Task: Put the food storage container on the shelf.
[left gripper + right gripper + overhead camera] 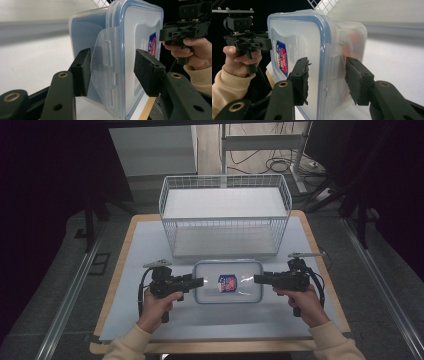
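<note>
Clear plastic container [228, 282] with blue-rimmed lid and a red-and-blue label lies flat on the white table mat [150, 240], just in front of the white wire basket [224, 215]. Left gripper [198, 282] sits at the container's left end, right gripper [258, 279] at its right end. In both gripper views the jaws stand apart, straddling a lid latch tab; pads are near the plastic, not pressing it. Each gripper is held in a hand with a cream sleeve.
</note>
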`<state>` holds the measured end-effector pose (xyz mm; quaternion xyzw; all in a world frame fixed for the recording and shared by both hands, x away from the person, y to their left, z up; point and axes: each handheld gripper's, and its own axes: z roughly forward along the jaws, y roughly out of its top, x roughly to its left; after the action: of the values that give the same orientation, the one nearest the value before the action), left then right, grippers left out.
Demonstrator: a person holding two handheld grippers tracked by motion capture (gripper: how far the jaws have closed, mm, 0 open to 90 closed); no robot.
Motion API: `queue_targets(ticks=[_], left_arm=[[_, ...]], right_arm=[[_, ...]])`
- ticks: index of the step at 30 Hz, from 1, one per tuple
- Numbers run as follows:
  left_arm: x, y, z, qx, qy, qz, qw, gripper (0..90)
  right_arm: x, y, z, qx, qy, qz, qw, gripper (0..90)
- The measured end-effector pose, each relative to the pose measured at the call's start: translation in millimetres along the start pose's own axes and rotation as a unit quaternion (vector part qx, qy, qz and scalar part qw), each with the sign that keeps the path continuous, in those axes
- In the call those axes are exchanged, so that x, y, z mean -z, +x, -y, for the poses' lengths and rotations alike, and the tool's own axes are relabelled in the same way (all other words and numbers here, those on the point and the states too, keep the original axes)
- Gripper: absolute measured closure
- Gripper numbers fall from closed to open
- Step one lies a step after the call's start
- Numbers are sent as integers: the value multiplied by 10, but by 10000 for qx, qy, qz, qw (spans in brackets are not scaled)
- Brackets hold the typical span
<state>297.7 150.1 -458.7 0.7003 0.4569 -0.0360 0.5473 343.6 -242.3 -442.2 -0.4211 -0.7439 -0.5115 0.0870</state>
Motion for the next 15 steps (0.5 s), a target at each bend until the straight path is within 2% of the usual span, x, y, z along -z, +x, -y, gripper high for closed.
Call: queue_targets(ticks=[15], left_arm=[[131,-150,-317,-264,-187,-32,9995,494]], right_arm=[[124,164,-297,311,-202,-6,9993,549]])
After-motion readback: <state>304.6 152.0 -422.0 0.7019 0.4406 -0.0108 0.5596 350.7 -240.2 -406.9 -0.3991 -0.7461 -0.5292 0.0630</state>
